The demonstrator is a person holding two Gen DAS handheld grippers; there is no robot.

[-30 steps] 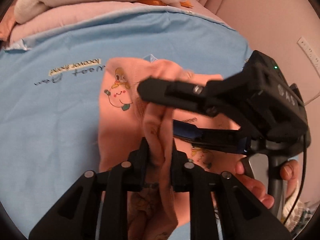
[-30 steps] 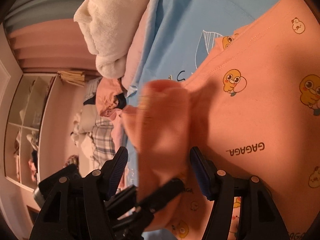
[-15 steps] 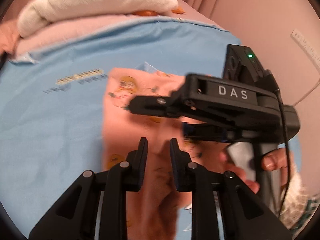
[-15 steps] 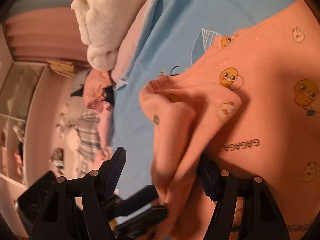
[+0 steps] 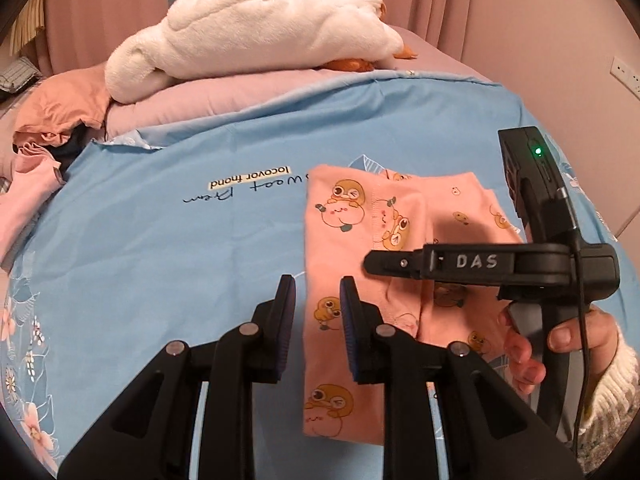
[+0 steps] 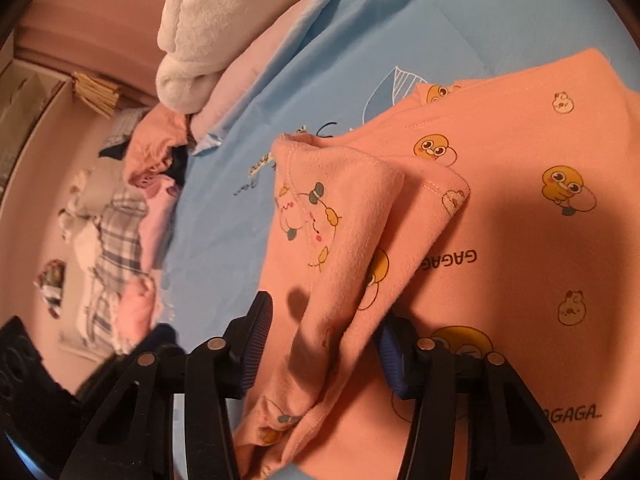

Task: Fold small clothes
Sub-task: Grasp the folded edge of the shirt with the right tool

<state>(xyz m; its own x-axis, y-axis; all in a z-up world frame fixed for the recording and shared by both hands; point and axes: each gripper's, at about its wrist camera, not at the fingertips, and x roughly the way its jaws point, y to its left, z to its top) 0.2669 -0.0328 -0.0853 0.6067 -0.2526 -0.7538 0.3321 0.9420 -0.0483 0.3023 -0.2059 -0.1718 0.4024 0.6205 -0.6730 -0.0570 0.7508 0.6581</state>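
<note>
Right wrist view: right gripper (image 6: 320, 344) jaws closing around raised fold of pink garment (image 6: 500, 240), not yet pinching. Left gripper (image 5: 316, 312) narrow, empty, at garment's left edge; long axis near-far.

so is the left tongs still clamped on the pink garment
No: the left tongs stand apart with nothing pinched, and the pink garment lies flat on the blue sheet below them.

White plush blanket (image 5: 256, 36) on pink quilt (image 5: 224, 100) — blue printed sheet (image 5: 168, 264) below.
</note>
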